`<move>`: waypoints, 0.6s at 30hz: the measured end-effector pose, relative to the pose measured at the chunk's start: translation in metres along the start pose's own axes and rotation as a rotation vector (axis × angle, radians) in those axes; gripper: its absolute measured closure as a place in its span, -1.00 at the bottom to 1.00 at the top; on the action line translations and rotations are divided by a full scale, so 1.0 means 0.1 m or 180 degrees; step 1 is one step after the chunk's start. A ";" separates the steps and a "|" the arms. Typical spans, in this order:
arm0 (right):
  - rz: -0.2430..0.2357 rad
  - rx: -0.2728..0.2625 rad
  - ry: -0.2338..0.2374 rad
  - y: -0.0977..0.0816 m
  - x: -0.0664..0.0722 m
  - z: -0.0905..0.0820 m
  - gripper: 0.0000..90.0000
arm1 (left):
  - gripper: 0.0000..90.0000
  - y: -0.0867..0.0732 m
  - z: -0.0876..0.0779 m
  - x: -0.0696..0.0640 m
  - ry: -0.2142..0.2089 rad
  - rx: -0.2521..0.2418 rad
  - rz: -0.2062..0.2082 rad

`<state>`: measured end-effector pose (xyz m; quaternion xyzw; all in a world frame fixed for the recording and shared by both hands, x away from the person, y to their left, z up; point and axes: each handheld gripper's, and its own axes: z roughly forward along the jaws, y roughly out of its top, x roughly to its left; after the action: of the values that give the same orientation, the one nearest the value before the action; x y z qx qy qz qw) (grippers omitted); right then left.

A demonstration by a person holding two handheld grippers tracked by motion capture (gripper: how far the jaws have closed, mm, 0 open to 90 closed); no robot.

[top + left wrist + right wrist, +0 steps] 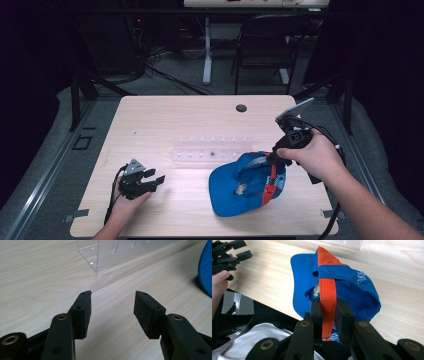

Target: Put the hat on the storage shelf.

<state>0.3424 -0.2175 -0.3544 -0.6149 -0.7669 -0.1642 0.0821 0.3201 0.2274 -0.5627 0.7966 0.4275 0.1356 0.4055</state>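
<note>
Bare counter (165, 117) lies open between the clear rack (212, 148) and far edge; the blue cap (240, 187) blocks the near right

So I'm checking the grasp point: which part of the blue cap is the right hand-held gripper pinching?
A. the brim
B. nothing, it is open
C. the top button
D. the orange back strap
D: the right hand-held gripper has its jaws closed on the orange strap of the blue cap.
</note>
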 end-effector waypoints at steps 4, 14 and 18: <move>0.0049 -0.0028 0.0113 0.01 0.00 -0.03 0.73 | 0.08 0.00 0.00 0.00 0.0000 0.0002 0.0003; 0.0192 -0.0036 0.0568 0.05 -0.08 -0.05 0.74 | 0.08 0.00 0.00 0.00 0.0000 -0.0001 0.0001; 0.0244 -0.0052 0.0760 0.06 -0.10 -0.04 0.74 | 0.08 0.00 0.00 0.00 0.0003 -0.0003 0.0000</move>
<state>0.3505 -0.2271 -0.3532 -0.6205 -0.7263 -0.2392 0.1740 0.3200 0.2276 -0.5625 0.7963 0.4276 0.1361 0.4057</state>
